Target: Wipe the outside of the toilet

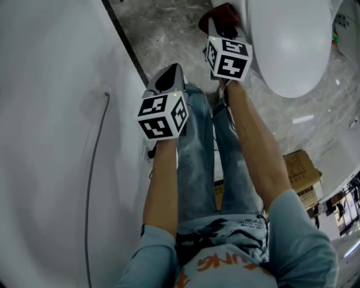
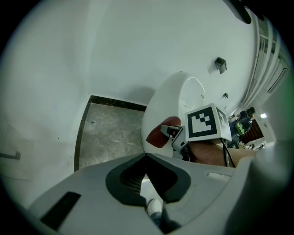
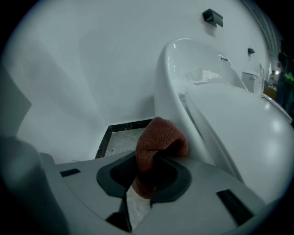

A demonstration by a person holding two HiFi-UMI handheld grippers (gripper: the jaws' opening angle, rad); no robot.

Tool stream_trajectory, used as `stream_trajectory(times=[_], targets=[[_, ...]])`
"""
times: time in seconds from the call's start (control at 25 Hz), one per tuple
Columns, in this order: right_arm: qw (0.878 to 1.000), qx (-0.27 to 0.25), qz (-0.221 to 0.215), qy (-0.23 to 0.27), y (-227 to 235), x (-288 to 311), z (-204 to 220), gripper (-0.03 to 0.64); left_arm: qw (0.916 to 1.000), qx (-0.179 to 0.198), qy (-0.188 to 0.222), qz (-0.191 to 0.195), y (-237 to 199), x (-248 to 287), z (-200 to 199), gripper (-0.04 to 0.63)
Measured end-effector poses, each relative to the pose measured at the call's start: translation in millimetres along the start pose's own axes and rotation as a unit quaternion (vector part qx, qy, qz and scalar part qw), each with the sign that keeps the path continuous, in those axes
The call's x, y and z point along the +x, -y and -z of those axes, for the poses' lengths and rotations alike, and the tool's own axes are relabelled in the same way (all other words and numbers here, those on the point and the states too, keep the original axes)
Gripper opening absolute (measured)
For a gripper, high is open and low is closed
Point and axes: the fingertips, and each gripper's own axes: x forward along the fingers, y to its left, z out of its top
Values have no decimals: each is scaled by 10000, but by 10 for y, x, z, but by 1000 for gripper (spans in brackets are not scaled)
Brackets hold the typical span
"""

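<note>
The white toilet [image 1: 289,45] stands at the top right of the head view, lid down. My right gripper [image 1: 216,25] is shut on a red-brown cloth [image 1: 220,16] that touches the toilet's left outer side. In the right gripper view the cloth [image 3: 158,142] bulges out of the shut jaws [image 3: 147,179], right beside the toilet bowl's wall [image 3: 170,105]. My left gripper [image 1: 169,76] hangs lower left of it, over the floor, jaws shut with nothing in them [image 2: 147,158]. The left gripper view shows the cloth [image 2: 158,135] on the toilet [image 2: 167,96].
A white wall [image 1: 50,112] with a thin cable [image 1: 93,169] runs along the left, edged by a dark skirting strip [image 1: 126,42]. Grey marble floor [image 1: 163,28] lies between wall and toilet. A cardboard box [image 1: 301,174] sits at the right. The person's jeans-clad legs [image 1: 197,163] are below.
</note>
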Motion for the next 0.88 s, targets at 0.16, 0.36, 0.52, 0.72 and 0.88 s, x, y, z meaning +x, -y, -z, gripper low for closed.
stream_trajectory(times=[0.16, 0.36, 0.52, 0.72, 0.88], targets=[[9979, 590, 271, -48, 185, -18, 121, 75, 10000, 28, -60, 21, 15, 31, 82, -6], [9910, 1191, 609, -9, 350, -194, 238, 75, 9999, 38, -83, 44, 50, 15, 149, -6], [9861, 1505, 708, -19, 444, -326, 391, 75, 9999, 68, -82, 59, 102, 27, 174, -6], [9830, 1672, 758, -68, 520, -470, 549, 74, 9999, 109, -86, 57, 177, 38, 233, -6], [9805, 1810, 759, -100, 552, -557, 709, 74, 9998, 151, -132, 71, 238, 52, 354, -6]])
